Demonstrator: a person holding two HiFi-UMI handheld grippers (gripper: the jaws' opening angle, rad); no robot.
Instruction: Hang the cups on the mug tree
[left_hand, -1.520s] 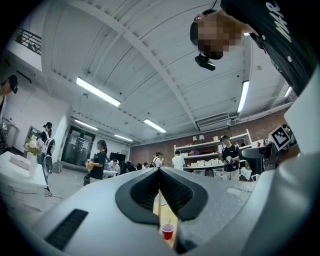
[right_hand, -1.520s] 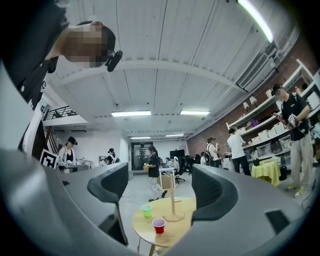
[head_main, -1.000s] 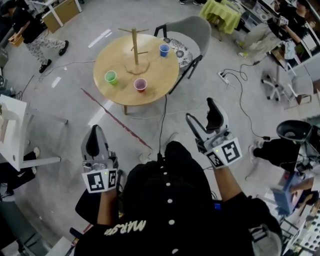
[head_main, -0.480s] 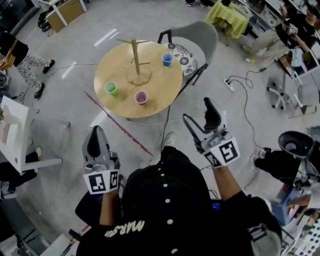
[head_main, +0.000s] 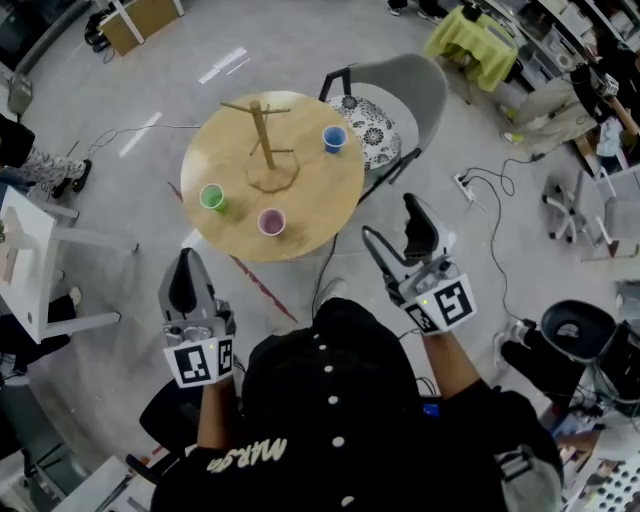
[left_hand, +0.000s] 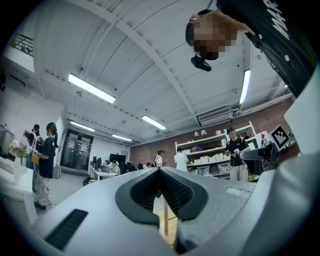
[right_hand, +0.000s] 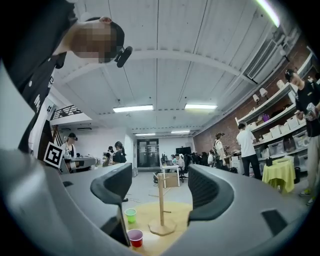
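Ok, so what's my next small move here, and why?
Probably step forward to the round table: the mug tree, green cup, pink cup and blue cup all stand on it, well ahead across the floor, likely out of reach from here, and no cup hangs yet.

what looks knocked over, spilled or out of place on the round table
Nothing stands out: the green cup, pink cup and blue cup stand upright on the table, apart from the mug tree, its pegs bare.
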